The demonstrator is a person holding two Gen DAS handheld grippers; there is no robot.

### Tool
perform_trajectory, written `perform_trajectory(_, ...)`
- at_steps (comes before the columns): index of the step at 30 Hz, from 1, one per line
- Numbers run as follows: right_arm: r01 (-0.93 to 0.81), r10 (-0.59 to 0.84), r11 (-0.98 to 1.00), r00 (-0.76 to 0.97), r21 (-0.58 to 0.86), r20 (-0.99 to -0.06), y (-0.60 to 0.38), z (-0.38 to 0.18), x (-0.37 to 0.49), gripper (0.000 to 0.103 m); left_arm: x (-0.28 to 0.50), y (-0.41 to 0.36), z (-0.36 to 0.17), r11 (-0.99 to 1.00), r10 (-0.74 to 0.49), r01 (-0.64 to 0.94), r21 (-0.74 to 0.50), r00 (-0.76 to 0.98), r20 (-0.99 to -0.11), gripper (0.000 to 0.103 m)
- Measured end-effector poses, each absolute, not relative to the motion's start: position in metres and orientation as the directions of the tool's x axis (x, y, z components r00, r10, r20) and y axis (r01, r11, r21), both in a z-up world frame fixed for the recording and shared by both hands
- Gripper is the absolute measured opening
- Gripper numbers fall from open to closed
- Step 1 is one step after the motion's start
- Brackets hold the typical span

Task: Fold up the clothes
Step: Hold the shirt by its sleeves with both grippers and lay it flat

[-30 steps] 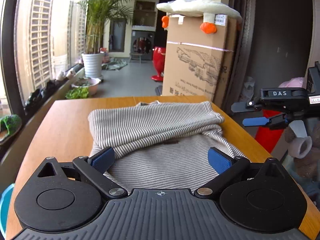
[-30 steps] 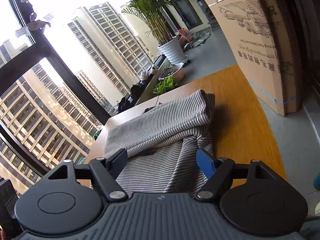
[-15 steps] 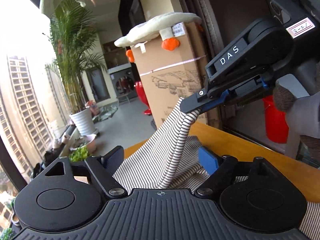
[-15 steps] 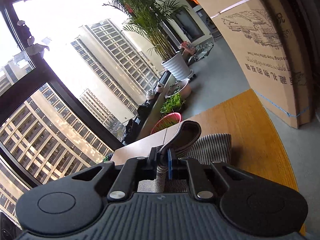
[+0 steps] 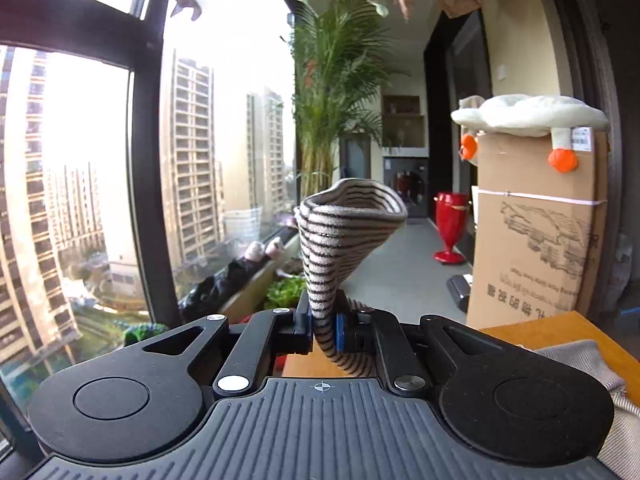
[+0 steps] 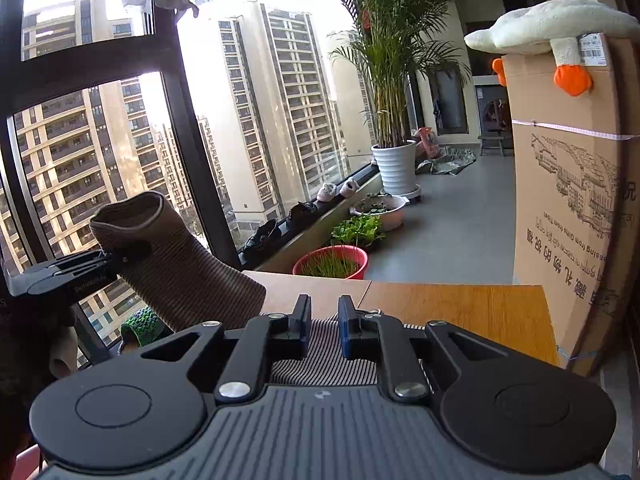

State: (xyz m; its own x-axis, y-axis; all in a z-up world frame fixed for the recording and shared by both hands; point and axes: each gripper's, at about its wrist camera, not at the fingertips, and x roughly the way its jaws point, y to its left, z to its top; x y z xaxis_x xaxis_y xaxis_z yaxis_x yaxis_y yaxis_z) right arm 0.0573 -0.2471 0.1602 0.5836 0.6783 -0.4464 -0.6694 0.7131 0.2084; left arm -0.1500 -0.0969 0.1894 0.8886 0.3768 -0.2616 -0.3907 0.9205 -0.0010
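- Since half a second ago the left tongs [image 5: 323, 330] have gone from spread apart to clamped on a fold of the striped garment [image 5: 340, 248], while the right tongs [image 6: 324, 326], then pinched on the cloth, now stand with a narrow gap between the blue pads [image 6: 345, 330] and nothing held between them.
- From the left wrist view, the pinched fold rises above the pads and flares into a cone-shaped loop with a pale edge band.
- More of the same cloth lies at the lower right of that view on the wooden tabletop [image 5: 560, 334].
- In the right wrist view, the left tongs appear at the left edge, lifting a tube of the striped garment [image 6: 176, 264] up off the tabletop [image 6: 460, 308]; the raised part slopes down to the near left corner of the wood.
- Striped fabric also lies flat just under and behind the right tongs' fingers.
- Whether the right pads touch that fabric cannot be told.
- Beyond the tabletop's far edge stands a red basin of grass [image 6: 331, 262], then a pink basin of leafy greens [image 6: 378, 214].
- A tall cardboard box [image 6: 568, 200] stands at the right, with a white plush goose [image 6: 560, 24] draped over its top.
- A potted palm [image 6: 394, 120] in a white ribbed pot stands by the window.
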Motion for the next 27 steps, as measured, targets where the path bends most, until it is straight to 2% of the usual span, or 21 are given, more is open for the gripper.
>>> perform_trajectory(1, -0.693, 0.680, 0.696, 0.554, 0.188, -0.480, -0.233, 0.147, 0.052, 0.029, -0.159, -0.092, 0.189, 0.910, 0.395, -0.413, -0.014, 0.879, -0.266, 0.011)
perform_trajectory(3, -0.737, 0.675, 0.663, 0.509, 0.136, -0.534, -0.204, 0.124, 0.051, 0.036, -0.162, -0.069, 0.193, 0.891, 0.422, -0.452, -0.045, 0.860, -0.287, 0.011)
perform_trajectory(9, -0.807, 0.611, 0.588, 0.489, -0.057, -0.622, -0.128, 0.084, 0.019, 0.037, -0.167, -0.051, 0.188, 0.874, 0.416, -0.475, -0.107, 0.842, -0.344, 0.011)
perform_trajectory(12, -0.799, 0.582, 0.596, 0.496, -0.077, -0.644, -0.104, 0.071, 0.005, 0.037, -0.169, -0.037, 0.176, 0.878, 0.388, -0.459, -0.138, 0.850, -0.358, 0.011)
perform_trajectory(14, -0.791, 0.568, 0.607, 0.499, -0.076, -0.654, -0.102, 0.065, -0.016, 0.035, -0.168, -0.032, 0.169, 0.882, 0.377, -0.450, -0.143, 0.854, -0.359, 0.011)
perform_trajectory(15, -0.787, 0.575, 0.614, 0.499, -0.060, -0.648, -0.107, 0.068, -0.021, 0.017, -0.169, -0.032, 0.170, 0.883, 0.374, -0.447, -0.145, 0.855, -0.359, 0.011)
perform_trajectory(16, -0.782, 0.585, 0.621, 0.498, -0.041, -0.640, -0.114, 0.073, -0.023, 0.010, -0.166, -0.026, 0.164, 0.885, 0.371, -0.443, -0.145, 0.857, -0.358, 0.011)
perform_trajectory(18, -0.762, 0.609, 0.647, 0.509, 0.010, -0.608, -0.138, 0.087, -0.001, 0.009, -0.154, -0.007, 0.159, 0.886, 0.370, -0.441, -0.141, 0.857, -0.358, 0.011)
perform_trajectory(21, -0.677, 0.584, 0.736, 0.624, 0.016, -0.520, -0.207, 0.131, 0.016, 0.009, -0.122, 0.029, 0.149, 0.890, 0.361, -0.433, -0.143, 0.861, -0.359, 0.011)
perform_trajectory(23, -0.578, 0.510, 0.816, 0.732, -0.017, -0.452, -0.262, 0.167, 0.002, 0.009, -0.109, 0.040, 0.148, 0.896, 0.350, -0.420, -0.146, 0.868, -0.353, 0.011)
perform_trajectory(27, -0.339, 0.307, 0.936, 0.918, -0.094, -0.253, -0.371, 0.245, -0.053, 0.009, -0.067, 0.059, 0.151, 0.920, 0.309, -0.368, -0.134, 0.892, -0.329, 0.011)
